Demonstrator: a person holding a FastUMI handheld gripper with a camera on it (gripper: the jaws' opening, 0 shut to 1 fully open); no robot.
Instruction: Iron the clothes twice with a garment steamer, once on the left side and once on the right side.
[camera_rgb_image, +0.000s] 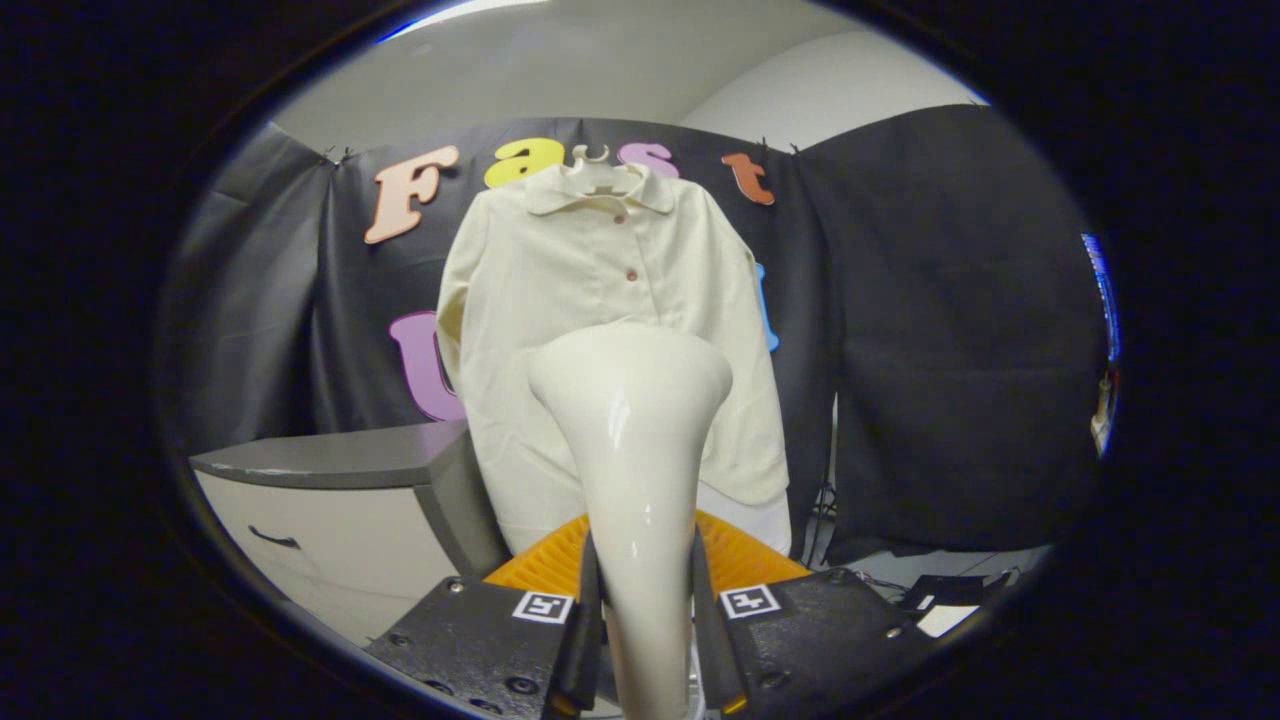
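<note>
One tool (645, 610), lower centre of the frame, its two fingers (588, 625) clamped on the narrow neck of a glossy cream garment steamer (632, 420); each finger presses a side of the neck, and a square black-and-white marker sits on the tool body to either side.

One steamer head, flared wide at the top, rising upright from between the fingers to mid-frame, where it overlaps the lower front of the shirt. Whether the head touches the cloth cannot be told.

One cream long-sleeved shirt (610, 270), collared, with small reddish buttons down the placket, hanging on a pale hanger (592, 156) at upper centre of the frame, against the black cloth wall (930, 330). Sleeves hang down at both sides.

One orange ribbed object (545, 565), just beyond the fingers, partly hidden by the steamer neck; what it is cannot be told.

One counter (330, 455), left of the frame, grey top over a white front with a dark drawer handle (272, 539).

Some dark cables and a flat dark item (945, 590) on the pale floor, lower right of the frame.
</note>
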